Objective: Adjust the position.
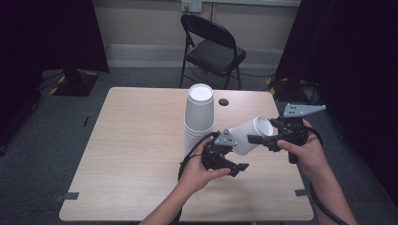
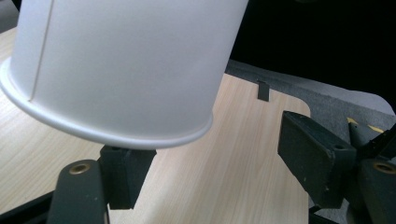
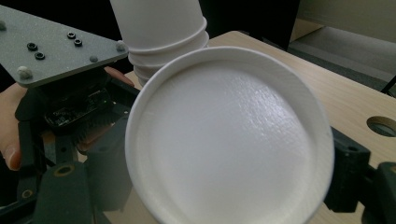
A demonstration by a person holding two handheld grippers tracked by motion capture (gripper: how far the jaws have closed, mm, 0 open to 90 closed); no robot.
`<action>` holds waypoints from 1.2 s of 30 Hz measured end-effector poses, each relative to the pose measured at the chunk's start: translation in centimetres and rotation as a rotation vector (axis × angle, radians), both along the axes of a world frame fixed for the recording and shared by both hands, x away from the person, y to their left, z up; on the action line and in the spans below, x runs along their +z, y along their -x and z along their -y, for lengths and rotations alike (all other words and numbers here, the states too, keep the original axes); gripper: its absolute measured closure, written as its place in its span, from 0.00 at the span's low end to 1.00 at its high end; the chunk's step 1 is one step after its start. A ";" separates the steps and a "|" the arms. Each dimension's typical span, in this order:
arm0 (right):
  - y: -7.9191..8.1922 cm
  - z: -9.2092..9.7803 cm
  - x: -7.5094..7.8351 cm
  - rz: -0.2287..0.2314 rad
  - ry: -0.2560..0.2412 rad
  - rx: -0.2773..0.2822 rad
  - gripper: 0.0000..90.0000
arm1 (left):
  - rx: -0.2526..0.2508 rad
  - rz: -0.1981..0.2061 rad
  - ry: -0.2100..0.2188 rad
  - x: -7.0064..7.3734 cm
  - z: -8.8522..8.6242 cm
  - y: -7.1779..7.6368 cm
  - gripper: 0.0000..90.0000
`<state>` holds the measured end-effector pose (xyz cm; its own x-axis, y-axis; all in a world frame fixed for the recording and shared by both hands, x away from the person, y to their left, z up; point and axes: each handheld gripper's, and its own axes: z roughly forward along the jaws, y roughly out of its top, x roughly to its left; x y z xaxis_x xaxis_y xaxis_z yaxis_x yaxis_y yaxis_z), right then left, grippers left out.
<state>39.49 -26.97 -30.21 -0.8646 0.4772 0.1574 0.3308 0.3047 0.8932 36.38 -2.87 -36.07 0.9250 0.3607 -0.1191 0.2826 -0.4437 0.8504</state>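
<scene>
A single white paper cup [image 1: 248, 135] hangs tilted over the table [image 1: 141, 140], right of centre. Its closed base [image 3: 229, 140] faces my right gripper [image 1: 267, 132], whose jaws sit on either side of that end, shut on it. The cup's open rim [image 2: 107, 130] points toward my left gripper [image 1: 232, 157], which is just below it. In the left gripper view the left gripper [image 2: 219, 172] stands open, the rim passing over one finger [image 2: 126, 172] and nothing between the jaws. A tall upside-down stack of white cups [image 1: 199, 117] stands at the table's centre.
A round cable hole [image 1: 223, 101] lies in the table near its far edge. A black folding chair [image 1: 211, 47] stands beyond the table. Dark curtains hang at both sides. Tape marks [image 1: 70, 195] sit near the front corners.
</scene>
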 end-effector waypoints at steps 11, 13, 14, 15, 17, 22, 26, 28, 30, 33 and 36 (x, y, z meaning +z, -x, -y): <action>-0.2 -0.2 -0.9 -0.045 0.029 0.041 0.23 | 0.004 0.014 0.037 0.1 -1.2 0.1 0.55; -0.2 -0.3 -1.0 -0.051 0.025 0.049 0.23 | 0.005 0.013 0.039 0.1 -1.4 0.1 0.62; -0.2 -0.3 -1.0 -0.053 0.021 0.054 0.23 | 0.001 0.013 0.038 0.1 -1.6 0.1 0.65; -0.2 -0.3 -1.0 -0.057 0.016 0.059 0.22 | 0.001 0.020 0.031 0.1 -1.7 0.1 0.69; -0.2 -0.4 -1.0 -0.061 0.002 0.068 0.22 | 0.009 0.018 0.036 0.2 -1.9 0.1 0.78; -0.2 -0.5 -1.1 -0.064 -0.007 0.089 0.22 | -0.001 -0.004 0.028 0.3 -2.1 0.2 0.85; -0.1 -0.6 -1.1 -0.056 -0.005 0.098 0.21 | -0.005 -0.007 0.027 0.2 -2.0 0.3 0.87; -0.1 -0.6 -1.1 -0.049 0.007 0.103 0.21 | -0.008 -0.019 0.035 0.2 -2.0 0.3 0.87; 0.0 -0.6 -1.0 -0.037 0.018 0.112 0.21 | -0.007 -0.027 0.036 0.2 -2.0 0.4 0.87; 0.0 -0.6 -1.0 -0.029 0.023 0.117 0.20 | -0.012 -0.035 0.029 0.3 -2.1 0.4 0.88; 0.1 -0.3 -1.0 -0.017 0.025 0.120 0.20 | -0.019 -0.048 0.036 0.2 -2.2 0.4 0.88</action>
